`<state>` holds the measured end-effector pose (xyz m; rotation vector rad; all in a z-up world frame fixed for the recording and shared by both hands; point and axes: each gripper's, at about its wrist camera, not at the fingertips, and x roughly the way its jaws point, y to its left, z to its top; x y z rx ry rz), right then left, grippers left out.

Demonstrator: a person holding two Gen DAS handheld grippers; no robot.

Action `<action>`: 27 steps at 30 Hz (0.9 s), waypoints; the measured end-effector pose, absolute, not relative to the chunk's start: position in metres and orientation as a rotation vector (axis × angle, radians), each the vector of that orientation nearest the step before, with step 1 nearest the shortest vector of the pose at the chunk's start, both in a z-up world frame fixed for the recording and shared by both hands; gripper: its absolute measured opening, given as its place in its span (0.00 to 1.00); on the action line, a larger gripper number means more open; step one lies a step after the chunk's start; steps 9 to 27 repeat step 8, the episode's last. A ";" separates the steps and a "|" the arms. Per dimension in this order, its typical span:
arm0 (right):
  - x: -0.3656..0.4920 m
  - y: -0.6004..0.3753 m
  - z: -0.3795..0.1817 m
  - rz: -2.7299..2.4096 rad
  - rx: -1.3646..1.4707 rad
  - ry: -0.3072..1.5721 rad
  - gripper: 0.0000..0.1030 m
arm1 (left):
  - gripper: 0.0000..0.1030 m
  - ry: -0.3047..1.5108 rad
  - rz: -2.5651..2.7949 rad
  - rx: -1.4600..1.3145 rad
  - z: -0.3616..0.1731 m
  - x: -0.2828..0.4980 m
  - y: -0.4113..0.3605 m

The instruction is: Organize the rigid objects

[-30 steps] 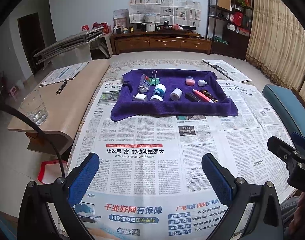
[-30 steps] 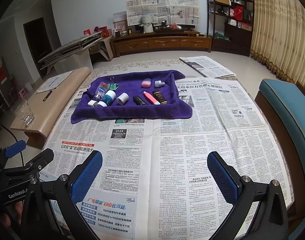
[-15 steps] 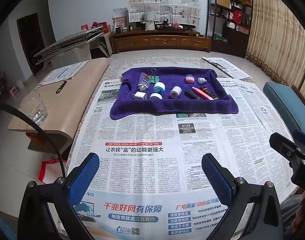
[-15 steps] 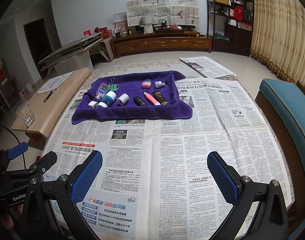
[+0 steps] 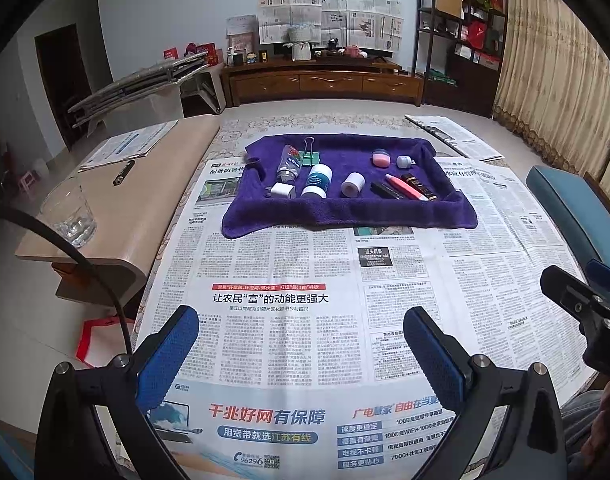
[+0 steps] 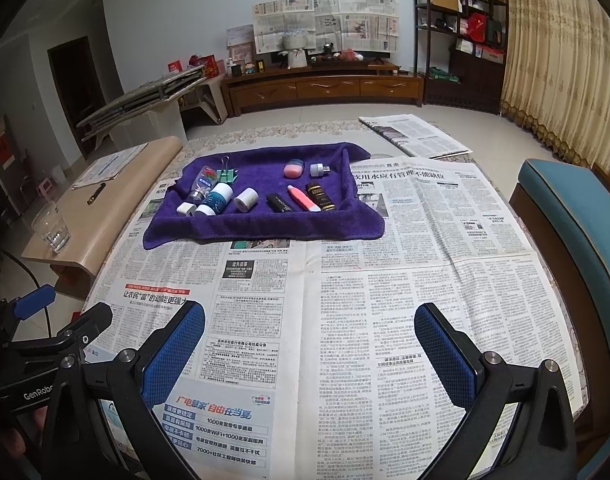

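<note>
Small objects (image 5: 347, 178) lie grouped on the purple towel (image 5: 345, 212); my left tongs (image 5: 301, 344) and right tongs (image 6: 309, 344) gape wide, empty, well short of them: sorted or awaiting sorting, I can't tell

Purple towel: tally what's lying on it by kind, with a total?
On the purple towel:
Bottles: 2 (clear, white-and-teal)
Binder clip: 1
White plug: 1
White roll: 1
Pink jar: 1
Small white adapter: 1
Tubes: 3 (black, pink, dark brown)
Total: 10
</note>
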<state>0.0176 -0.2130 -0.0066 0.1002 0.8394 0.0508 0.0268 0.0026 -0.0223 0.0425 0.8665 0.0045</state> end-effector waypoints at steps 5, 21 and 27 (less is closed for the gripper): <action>0.018 -0.215 -0.008 0.047 0.106 0.844 1.00 | 1.00 0.867 0.002 0.041 -0.022 0.027 0.004; 0.018 -0.216 -0.007 0.048 0.107 0.842 1.00 | 1.00 0.860 0.006 0.051 -0.021 0.026 0.002; 0.018 -0.216 -0.007 0.048 0.107 0.842 1.00 | 1.00 0.860 0.006 0.051 -0.021 0.026 0.002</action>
